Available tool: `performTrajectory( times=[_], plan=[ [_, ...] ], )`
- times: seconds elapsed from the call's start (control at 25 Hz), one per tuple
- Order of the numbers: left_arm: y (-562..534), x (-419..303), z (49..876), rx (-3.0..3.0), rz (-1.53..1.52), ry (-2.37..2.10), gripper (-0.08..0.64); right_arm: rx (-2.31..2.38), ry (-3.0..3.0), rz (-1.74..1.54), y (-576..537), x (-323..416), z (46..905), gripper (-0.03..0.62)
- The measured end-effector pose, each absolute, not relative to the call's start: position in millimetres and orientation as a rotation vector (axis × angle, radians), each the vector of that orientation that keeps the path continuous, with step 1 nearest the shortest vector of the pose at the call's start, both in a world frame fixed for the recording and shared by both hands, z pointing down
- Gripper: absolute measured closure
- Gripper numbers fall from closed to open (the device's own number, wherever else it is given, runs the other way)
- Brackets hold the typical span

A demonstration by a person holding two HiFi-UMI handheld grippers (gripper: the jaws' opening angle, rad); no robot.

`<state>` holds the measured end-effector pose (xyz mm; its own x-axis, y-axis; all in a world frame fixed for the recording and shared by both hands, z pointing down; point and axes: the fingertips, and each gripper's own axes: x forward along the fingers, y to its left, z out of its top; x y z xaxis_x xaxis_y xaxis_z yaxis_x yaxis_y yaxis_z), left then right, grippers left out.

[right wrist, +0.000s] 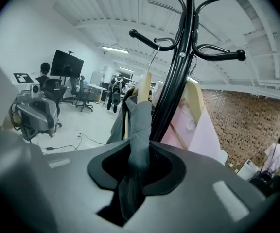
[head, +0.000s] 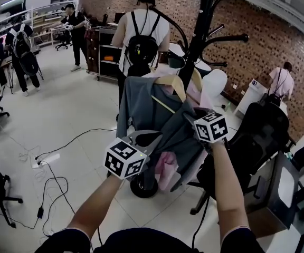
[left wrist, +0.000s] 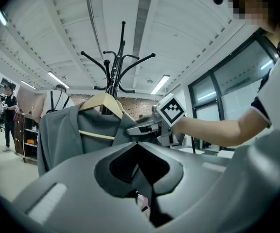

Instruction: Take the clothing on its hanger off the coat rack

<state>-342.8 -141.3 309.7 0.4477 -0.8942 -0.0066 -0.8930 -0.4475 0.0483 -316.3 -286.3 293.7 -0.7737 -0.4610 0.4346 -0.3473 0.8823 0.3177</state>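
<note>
Grey jacket of soft cloth hangs on its pale wooden hanger, and the hanger is hooked on the black metal coat rack, which rises at twelve to one o'clock in my head view. So the jacket is not yet off the rack.

My right claw is clenched on a fold near the jacket's shoulder, at about three o'clock from the cloth's middle. In the right gripper view the grey fabric runs straight down between the jaws, pinched. My left claw sits lower, at seven o'clock. Its jaws stand together on the lower grey cloth, with a scrap of pink showing beneath.

I judge I hold it high and low so the jacket cannot slide off the hanger's slope during the lift. A pink garment hangs just behind, touching the grey one, and I think it may drag along. The next move, I'd say, calls for raising the hook clear of the rack's arm.
</note>
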Motion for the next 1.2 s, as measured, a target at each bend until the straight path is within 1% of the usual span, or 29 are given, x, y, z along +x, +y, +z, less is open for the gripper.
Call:
performTrajectory(
  times=[0.48,0.8,1.2],
  plan=[
    [-131,-347,316,2.63,-0.034,-1.643,0.549,0.601,-2.575,-0.254,-281,-312,293,0.536],
    [-119,-347,312,2.64,-0.04,-1.645,0.549,0.633,-2.601,-0.282,-266,-298,268,0.537],
    [-111,-321,309,2.711,-0.033,-1.547,0.549,0.677,-2.651,-0.276,-224,-246,256,0.537]
  ],
)
